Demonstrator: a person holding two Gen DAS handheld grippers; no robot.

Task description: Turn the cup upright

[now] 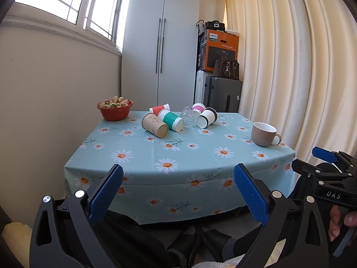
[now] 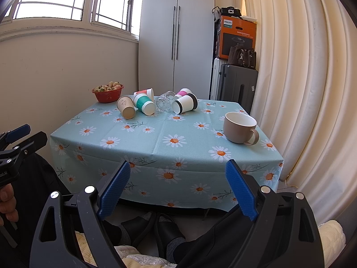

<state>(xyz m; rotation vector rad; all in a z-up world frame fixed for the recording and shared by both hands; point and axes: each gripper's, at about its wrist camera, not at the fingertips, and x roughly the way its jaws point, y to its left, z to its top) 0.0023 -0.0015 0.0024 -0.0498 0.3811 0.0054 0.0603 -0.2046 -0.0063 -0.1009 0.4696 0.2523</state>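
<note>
Cups (image 1: 171,120) are seen lying on their sides, clustered at the far end of the table (image 1: 200,156); one mug (image 1: 264,134) stands upright near the right edge. Left gripper (image 1: 178,192) and right gripper (image 2: 178,187) are held spread, empty, short of the table

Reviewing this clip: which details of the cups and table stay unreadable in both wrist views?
- Pink-banded cup: mostly hidden behind the clear glass and black-banded cup, both views.
- Red-banded cup: partly covered by the green-banded cup.
- Print on the brown paper cup: too small to read.
- Table legs: hidden by the tablecloth.
- Right tongs: cut off at the left view's edge.
</note>
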